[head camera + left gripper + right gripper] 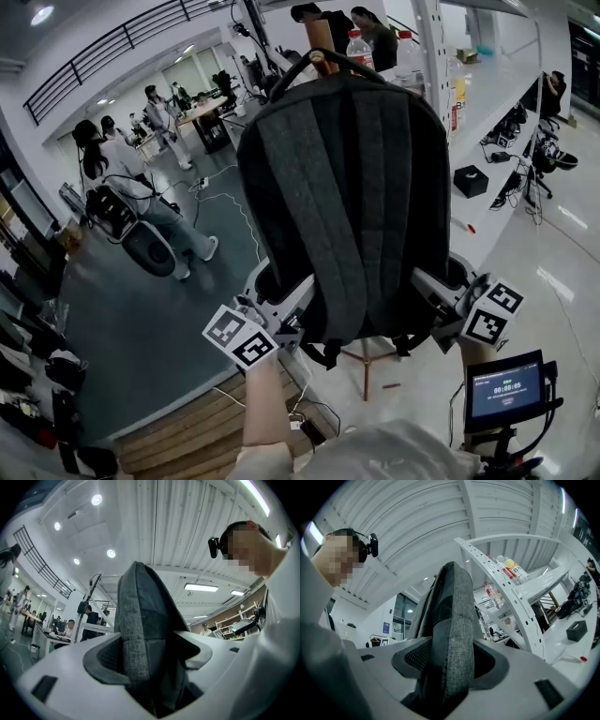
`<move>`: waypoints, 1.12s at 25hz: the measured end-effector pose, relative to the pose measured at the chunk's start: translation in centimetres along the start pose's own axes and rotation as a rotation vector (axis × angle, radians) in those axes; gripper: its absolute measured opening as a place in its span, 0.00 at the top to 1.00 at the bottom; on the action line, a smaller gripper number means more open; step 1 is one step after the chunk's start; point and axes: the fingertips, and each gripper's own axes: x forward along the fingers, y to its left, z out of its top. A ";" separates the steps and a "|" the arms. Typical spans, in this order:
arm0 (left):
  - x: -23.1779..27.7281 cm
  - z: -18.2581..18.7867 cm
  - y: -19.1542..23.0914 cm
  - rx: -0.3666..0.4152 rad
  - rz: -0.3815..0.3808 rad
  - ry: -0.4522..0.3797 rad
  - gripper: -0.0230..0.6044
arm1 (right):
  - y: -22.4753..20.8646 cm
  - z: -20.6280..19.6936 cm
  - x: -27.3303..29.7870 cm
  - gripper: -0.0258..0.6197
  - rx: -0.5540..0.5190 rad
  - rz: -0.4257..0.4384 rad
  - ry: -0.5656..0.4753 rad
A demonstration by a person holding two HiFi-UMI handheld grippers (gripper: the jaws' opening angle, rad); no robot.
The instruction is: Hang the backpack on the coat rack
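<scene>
Backpack (347, 187) is hanging upright btwn both grippers, right in front of the coat rack (322, 37), whose round wooden post is poking up behind the pack's rounded top. Fabric is looking like dark grey felt-like weave, w/ two padded straps running down the back. Curved top handle (328, 58) is arching across the post; can't tell if it's hooked. L gripper (277, 298) is clamping the lower left edge, R gripper (441, 298) the lower right, each pair of white jaws w/ dimpled black pads pinching a grey fold.
</scene>
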 end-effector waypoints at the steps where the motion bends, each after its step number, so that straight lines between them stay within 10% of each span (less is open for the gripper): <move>1: 0.1 -0.3 0.2 -0.009 0.006 0.008 0.45 | -0.2 -0.3 0.1 0.59 0.009 -0.007 0.008; 21: 0.7 -3.2 1.8 0.092 0.128 -0.022 0.43 | -6.5 -2.6 0.6 0.58 -0.186 -0.206 -0.053; 25: -2.8 -0.9 2.6 0.044 0.221 -0.148 0.44 | -7.0 -3.1 0.8 0.58 -0.178 -0.210 -0.058; 28: -3.5 1.9 -0.8 0.088 0.150 -0.214 0.56 | -7.0 -3.6 0.8 0.58 -0.175 -0.207 -0.062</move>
